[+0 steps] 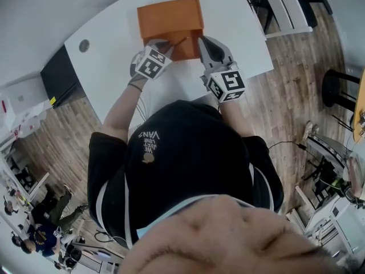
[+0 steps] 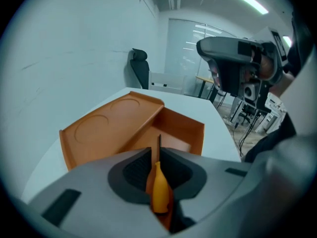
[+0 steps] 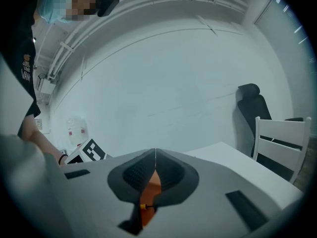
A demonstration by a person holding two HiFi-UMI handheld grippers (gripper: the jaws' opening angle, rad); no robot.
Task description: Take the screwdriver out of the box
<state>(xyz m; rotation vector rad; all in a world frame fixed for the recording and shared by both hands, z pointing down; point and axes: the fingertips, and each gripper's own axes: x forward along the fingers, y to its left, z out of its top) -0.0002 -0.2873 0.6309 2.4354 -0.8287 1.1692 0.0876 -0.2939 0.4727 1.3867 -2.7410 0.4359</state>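
Your left gripper (image 2: 159,155) is closed hard on the fat orange plastic handle of the screwdriver (image 2: 159,195). The thin dark shaft pokes out past the jaw tips, a grip low on the handle that keeps the tool from swinging. So the task's thing is in your left tongs, pointing over the near edge of the orange, flat, hinged box (image 2: 195,133) rather than lying in it. I judge it is already lifted free. The box sits on the white round-cornered table (image 1: 239,16) with its lid (image 2: 111,128) thrown back flat, showing two round recesses. What shows of the tray floor is bare. Your right gripper (image 3: 155,157) has its jaws together at the tips, at the box's right side. It is probably there to steady the box, but I cannot tell whether it nips the wall.
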